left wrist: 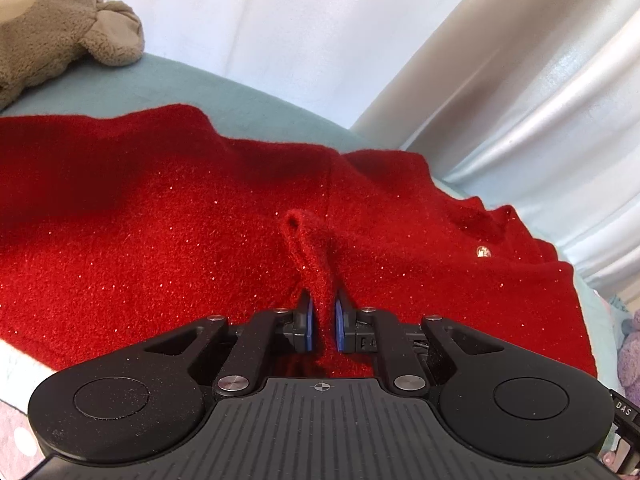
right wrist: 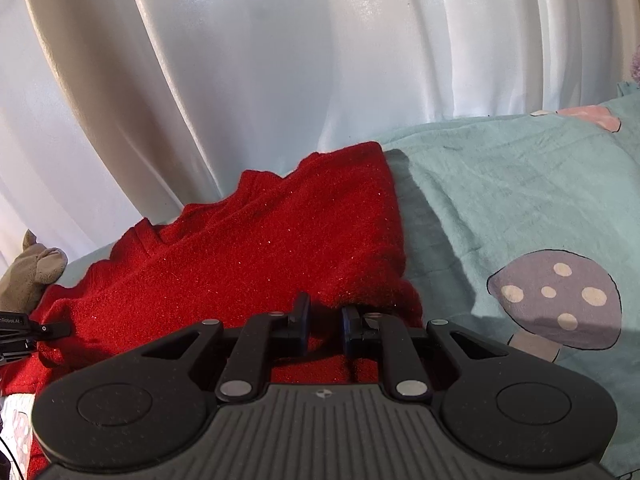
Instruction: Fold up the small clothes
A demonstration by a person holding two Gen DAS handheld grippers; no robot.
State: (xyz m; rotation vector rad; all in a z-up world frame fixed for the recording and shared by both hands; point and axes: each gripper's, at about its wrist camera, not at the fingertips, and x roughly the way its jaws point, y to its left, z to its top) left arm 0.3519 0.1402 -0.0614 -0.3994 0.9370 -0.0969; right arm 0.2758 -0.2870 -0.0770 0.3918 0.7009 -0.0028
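A red glittery knit garment (left wrist: 180,232) lies spread on a teal bedsheet (left wrist: 240,100). My left gripper (left wrist: 323,312) is shut on a raised pinch of its fabric (left wrist: 310,248) near the middle. A small gold button (left wrist: 483,252) shows to the right. In the right wrist view the same garment (right wrist: 260,248) lies left of centre, and my right gripper (right wrist: 325,314) is shut on its near right edge, with red cloth between the blue pads. The left gripper's tip (right wrist: 44,330) shows at the far left.
A beige plush toy (left wrist: 52,28) lies at the back left of the bed, also seen in the right wrist view (right wrist: 28,276). White curtains (right wrist: 280,60) hang behind the bed. The teal sheet with mushroom prints (right wrist: 556,300) stretches to the right.
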